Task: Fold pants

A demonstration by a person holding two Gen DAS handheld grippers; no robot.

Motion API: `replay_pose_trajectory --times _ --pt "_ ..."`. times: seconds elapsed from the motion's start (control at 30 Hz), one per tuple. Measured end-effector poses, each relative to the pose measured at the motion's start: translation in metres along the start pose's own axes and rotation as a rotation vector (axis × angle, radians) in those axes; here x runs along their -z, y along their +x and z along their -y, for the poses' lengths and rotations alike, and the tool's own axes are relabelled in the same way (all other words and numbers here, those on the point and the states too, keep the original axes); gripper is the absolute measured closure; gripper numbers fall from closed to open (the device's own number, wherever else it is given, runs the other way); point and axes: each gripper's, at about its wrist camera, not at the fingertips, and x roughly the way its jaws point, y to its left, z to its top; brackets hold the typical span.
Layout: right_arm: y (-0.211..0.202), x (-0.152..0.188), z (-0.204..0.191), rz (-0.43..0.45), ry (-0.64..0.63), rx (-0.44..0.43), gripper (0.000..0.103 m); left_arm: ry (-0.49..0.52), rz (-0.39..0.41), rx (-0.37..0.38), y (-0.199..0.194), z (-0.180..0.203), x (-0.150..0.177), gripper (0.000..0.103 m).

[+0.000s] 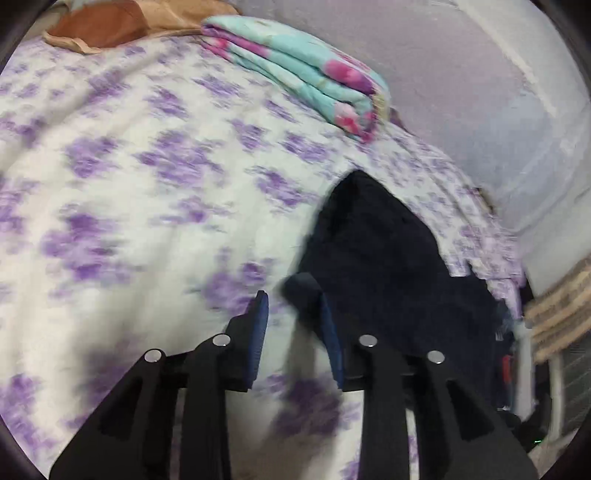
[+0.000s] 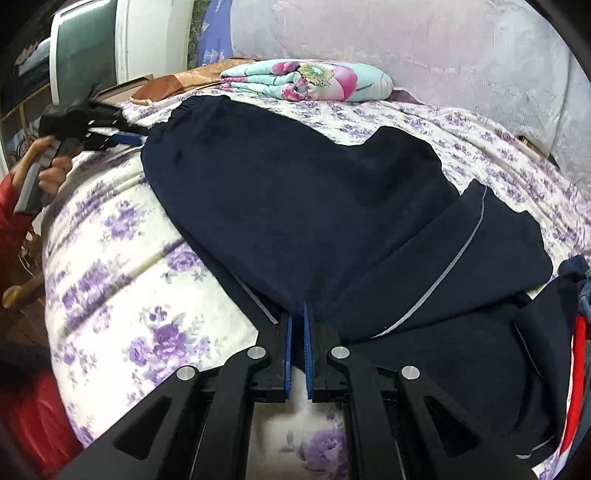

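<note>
Dark navy pants (image 2: pixel 295 203) with a thin grey side stripe (image 2: pixel 454 258) lie across the floral bed cover (image 2: pixel 129 277), the legs folded over to the right. My right gripper (image 2: pixel 297 314) is shut on the near edge of the pants. In the right wrist view my left gripper (image 2: pixel 136 140) reaches the gathered waistband at the far left, held by a hand (image 2: pixel 55 173) in a red sleeve. The blurred left wrist view shows the left gripper (image 1: pixel 291 293) narrowed on a corner of the pants (image 1: pixel 376 251) at its tips, with cover showing behind the pads.
A folded turquoise and pink quilt (image 2: pixel 310 79) lies at the far side of the bed by the pale wall. A brown pillow (image 1: pixel 103 22) sits beside it. Dark and red clothing (image 2: pixel 578 350) is piled at the bed's right edge. Furniture stands beyond the left edge.
</note>
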Motion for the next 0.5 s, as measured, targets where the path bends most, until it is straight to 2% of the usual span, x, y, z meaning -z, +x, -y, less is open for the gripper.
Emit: replay_pose_trajectory --times 0.07,0.13,0.2,0.27,0.33,0.4,0.43,0.47,0.5 --pt "0.002 0.002 0.002 0.001 0.010 -0.015 0.097 0.122 0.087 -0.119 -0.022 0.025 0.004 0.076" --pt "0.001 0.002 0.003 0.002 0.017 -0.023 0.096 0.215 0.126 -0.111 -0.035 0.052 0.009 0.063" --pt "0.002 0.003 0.004 0.004 0.020 -0.027 0.096 0.299 0.156 -0.081 -0.043 0.084 0.016 0.036" --pt "0.003 0.003 0.005 0.005 0.018 -0.025 0.096 0.385 0.179 -0.066 -0.039 0.117 0.023 0.022" --pt "0.003 0.002 0.004 0.006 0.014 -0.019 0.096 0.434 0.169 -0.090 -0.020 0.138 0.026 0.013" --pt "0.003 0.002 0.004 0.007 0.012 -0.015 0.096 0.455 0.099 -0.169 0.018 0.145 0.026 0.009" --pt "0.002 0.003 0.004 0.007 0.015 -0.018 0.096 0.446 0.028 -0.261 0.046 0.137 0.028 0.009" --pt "0.002 0.003 0.005 0.008 0.017 -0.022 0.096 0.467 0.009 -0.342 0.064 0.131 0.035 0.008" --pt "0.002 0.002 0.006 0.009 0.019 -0.028 0.096 0.561 0.084 -0.439 0.065 0.139 0.051 0.005"
